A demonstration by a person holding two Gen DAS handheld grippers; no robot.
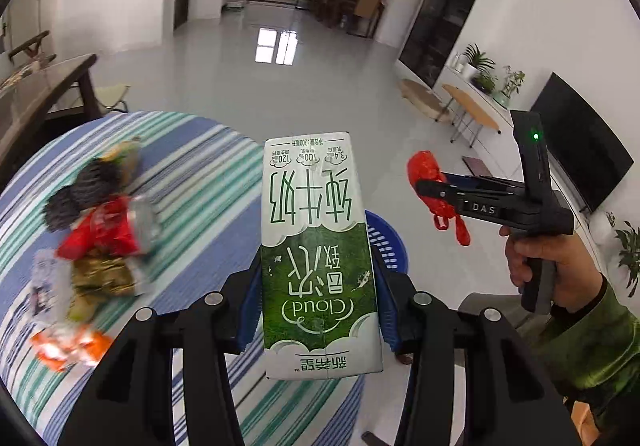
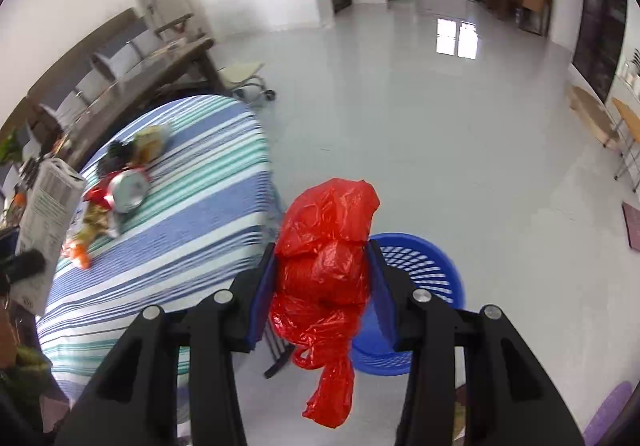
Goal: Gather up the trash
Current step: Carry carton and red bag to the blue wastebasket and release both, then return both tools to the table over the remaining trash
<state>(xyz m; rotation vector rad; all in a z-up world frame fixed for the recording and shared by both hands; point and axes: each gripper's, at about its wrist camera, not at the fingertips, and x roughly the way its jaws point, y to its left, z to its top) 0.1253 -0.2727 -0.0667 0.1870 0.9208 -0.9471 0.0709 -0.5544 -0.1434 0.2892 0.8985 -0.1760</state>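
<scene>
My left gripper (image 1: 320,306) is shut on a green and white milk carton (image 1: 318,238), held upside down above the edge of the striped table. My right gripper (image 2: 322,286) is shut on a crumpled red plastic bag (image 2: 326,258), held in the air above the floor beside a blue plastic basket (image 2: 424,266). The right gripper with the red bag (image 1: 430,182) also shows in the left wrist view, to the right of the carton. The basket (image 1: 386,242) lies partly hidden behind the carton there. The carton (image 2: 44,214) shows at the left edge of the right wrist view.
A heap of trash (image 1: 96,230) lies on the blue-striped tablecloth (image 1: 200,174): red wrappers, dark fuzzy pieces, gold and orange packets. In the right wrist view the heap (image 2: 116,190) includes a silver tin lid. Grey floor surrounds the table. A wooden table (image 2: 152,62) and a stool stand beyond.
</scene>
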